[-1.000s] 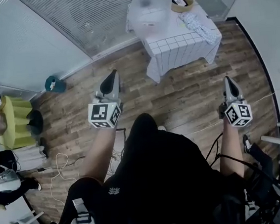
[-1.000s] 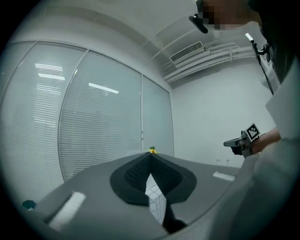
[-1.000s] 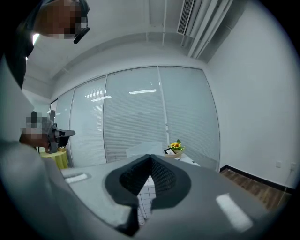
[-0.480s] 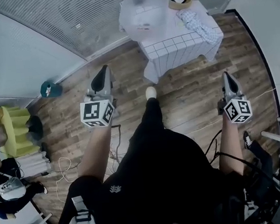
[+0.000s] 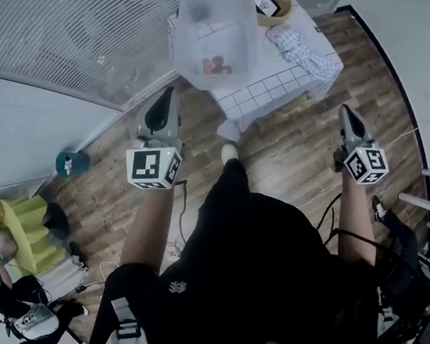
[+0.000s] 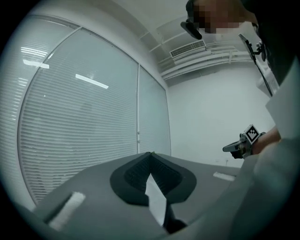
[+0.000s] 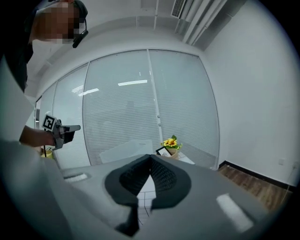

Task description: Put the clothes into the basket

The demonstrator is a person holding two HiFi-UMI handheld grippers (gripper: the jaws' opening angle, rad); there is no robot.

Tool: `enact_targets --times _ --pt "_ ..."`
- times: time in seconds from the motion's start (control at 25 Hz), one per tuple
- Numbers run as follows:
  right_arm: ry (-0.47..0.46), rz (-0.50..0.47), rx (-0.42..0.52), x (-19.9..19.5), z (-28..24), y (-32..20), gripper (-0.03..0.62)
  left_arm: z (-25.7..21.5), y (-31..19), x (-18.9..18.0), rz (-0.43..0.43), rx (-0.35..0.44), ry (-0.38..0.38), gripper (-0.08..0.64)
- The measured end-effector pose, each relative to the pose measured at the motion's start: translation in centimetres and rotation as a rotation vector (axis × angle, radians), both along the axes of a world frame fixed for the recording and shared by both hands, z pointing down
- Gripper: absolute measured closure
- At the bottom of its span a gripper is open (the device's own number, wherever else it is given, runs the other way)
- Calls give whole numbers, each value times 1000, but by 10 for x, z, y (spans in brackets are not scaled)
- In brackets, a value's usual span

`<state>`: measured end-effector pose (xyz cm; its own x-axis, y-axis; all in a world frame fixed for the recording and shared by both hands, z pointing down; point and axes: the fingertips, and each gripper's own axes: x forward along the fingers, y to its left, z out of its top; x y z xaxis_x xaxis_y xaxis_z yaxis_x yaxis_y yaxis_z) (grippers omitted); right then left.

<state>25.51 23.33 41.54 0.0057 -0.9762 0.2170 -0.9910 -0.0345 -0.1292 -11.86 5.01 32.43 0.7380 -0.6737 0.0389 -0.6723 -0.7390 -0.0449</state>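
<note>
The task looks barely begun. A blue-and-white checked garment (image 5: 303, 47) lies on the table (image 5: 268, 91), which is covered in a white grid-pattern cloth. One end of the garment trails toward the table's edge, and it sits just beside the translucent basket (image 5: 187, 33), not in it. Something reddish (image 5: 216, 65) shows through the basket's wall, but whether it is clothing cannot be told. The left gripper (image 5: 165, 108) and the right gripper (image 5: 349, 117) are both held out over the wooden floor (image 5: 298, 159), well apart from the table. Each has its jaws drawn together at the tips with nothing between them. What is left, as I judge it, is everything: getting within reach, taking hold of the checked garment, and dropping it into the basket.
</note>
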Motion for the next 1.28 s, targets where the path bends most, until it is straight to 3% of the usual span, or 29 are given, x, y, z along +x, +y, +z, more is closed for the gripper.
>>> enact_targets --times 0.2,0.48,0.76,1.04,1.28 --pt "19 11 -5 2 -5 -77 592 15 -66 17 32 -55 11 554" --pt "64 30 -55 13 -4 -143 592 12 -141 45 88 -60 35 554" --pt "74 18 -61 36 1 -188 592 -7 -167 78 120 -31 56 554" --pt "57 -50 -71 52 27 -236 592 9 -191 94 37 -51 26 554" --pt "51 -93 -109 78 61 -272 592 11 -207 130 47 -54 17 554"
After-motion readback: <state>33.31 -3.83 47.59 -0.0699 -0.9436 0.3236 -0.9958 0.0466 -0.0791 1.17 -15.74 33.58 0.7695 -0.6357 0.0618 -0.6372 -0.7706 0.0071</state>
